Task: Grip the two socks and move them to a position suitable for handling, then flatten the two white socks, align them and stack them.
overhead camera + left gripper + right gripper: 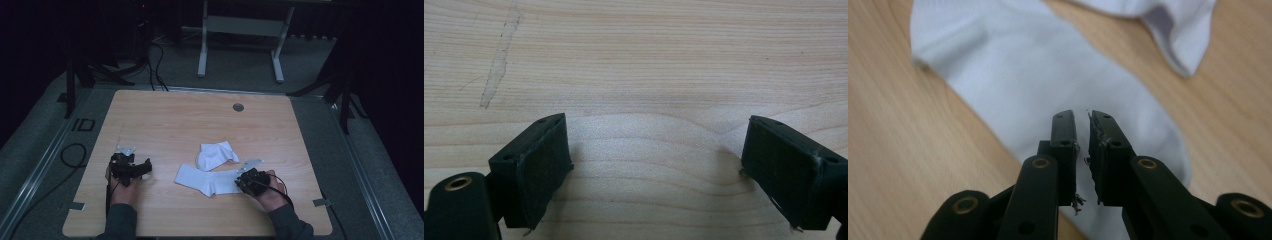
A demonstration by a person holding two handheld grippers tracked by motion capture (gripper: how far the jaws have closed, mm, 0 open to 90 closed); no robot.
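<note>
- The flat sock (205, 181) lies spread on the near-centre of the wooden table (165, 120), toe end toward my right hand; a second sock (216, 155), folded over on itself, sits just behind it and looks to touch it.
- My right gripper (1082, 120) hangs over the flat sock's rounded end with its jaws drawn almost together, only a thin slit between them. I cannot tell whether any cloth is caught in that slit; no fold rises between the tips.
- I judge it sits there because that end is the easiest edge to lift.
- My left gripper (654, 150) rests over bare wood at the table's left, well apart from both socks, jaws spread wide with nothing between them.
- That reads to me as waiting, ready to take the other end.
</note>
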